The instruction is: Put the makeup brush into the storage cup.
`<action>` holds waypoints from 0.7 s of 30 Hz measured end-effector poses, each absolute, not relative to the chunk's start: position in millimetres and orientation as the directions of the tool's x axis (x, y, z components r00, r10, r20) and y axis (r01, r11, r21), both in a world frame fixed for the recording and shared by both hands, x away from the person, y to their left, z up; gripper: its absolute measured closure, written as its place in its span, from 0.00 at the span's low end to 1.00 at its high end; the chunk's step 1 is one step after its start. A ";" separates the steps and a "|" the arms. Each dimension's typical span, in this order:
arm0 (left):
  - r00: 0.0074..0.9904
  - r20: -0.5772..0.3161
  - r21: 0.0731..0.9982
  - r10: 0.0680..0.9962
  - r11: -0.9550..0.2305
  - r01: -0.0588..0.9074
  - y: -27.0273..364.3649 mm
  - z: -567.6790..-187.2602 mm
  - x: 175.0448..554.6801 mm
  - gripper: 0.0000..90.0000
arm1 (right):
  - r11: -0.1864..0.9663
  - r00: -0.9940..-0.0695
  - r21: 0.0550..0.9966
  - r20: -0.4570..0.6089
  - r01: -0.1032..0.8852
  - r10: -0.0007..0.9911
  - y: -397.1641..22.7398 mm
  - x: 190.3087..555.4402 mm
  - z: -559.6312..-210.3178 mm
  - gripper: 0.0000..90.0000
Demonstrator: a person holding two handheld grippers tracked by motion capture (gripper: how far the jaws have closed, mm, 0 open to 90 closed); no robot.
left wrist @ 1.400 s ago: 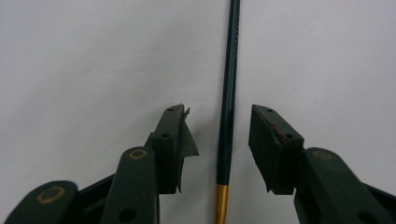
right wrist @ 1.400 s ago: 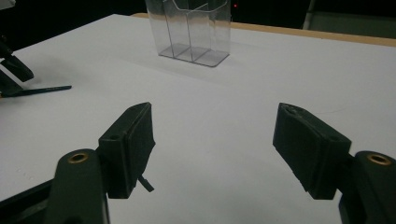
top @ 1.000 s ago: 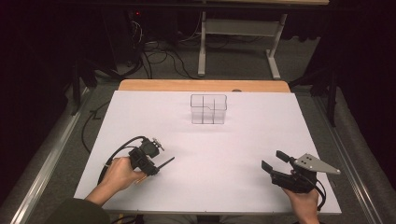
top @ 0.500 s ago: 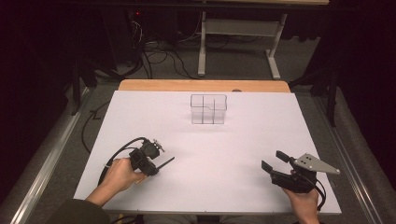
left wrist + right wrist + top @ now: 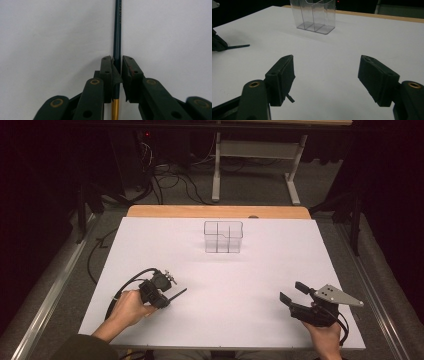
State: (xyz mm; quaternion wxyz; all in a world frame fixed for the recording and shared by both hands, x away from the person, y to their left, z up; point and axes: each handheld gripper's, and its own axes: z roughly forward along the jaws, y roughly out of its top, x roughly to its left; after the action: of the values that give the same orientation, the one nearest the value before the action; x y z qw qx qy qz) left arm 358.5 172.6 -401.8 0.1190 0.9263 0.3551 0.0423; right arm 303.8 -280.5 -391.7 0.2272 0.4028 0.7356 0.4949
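While left tool [image 5: 117, 75] pinches thin pencil [image 5: 117, 30] far from clear box [image 5: 223, 237] — grip narrow, pencil could slip; right tool [image 5: 327, 75] gapes, holds nothing.

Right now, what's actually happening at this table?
A person holds a claw in each hand over a white table. The left claw is shut on a thin dark pencil with a gold end, which points out over the table surface. The right claw hangs open and empty near the table's right front. A clear compartmented organizer stands upright toward the far edge, with nothing visible inside it.
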 end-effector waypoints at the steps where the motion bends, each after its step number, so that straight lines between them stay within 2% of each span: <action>1: 0.747 -0.006 0.251 0.665 -0.722 0.645 172.5 -401.8 358.4 0.88 | 0.186 -0.572 0.911 0.065 0.368 0.818 -280.5 303.8 -391.7 0.34; 21: 0.765 -0.017 0.263 0.644 -0.735 0.625 174.0 -402.2 358.8 0.91 | 0.189 -0.577 0.909 0.067 0.372 0.814 -279.9 304.2 -392.3 0.34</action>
State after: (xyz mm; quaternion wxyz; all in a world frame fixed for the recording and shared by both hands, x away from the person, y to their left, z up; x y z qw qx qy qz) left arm 358.8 174.0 -402.2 0.1278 0.9306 0.3411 0.0375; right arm 304.2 -279.9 -392.3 0.2239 0.4018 0.7378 0.4939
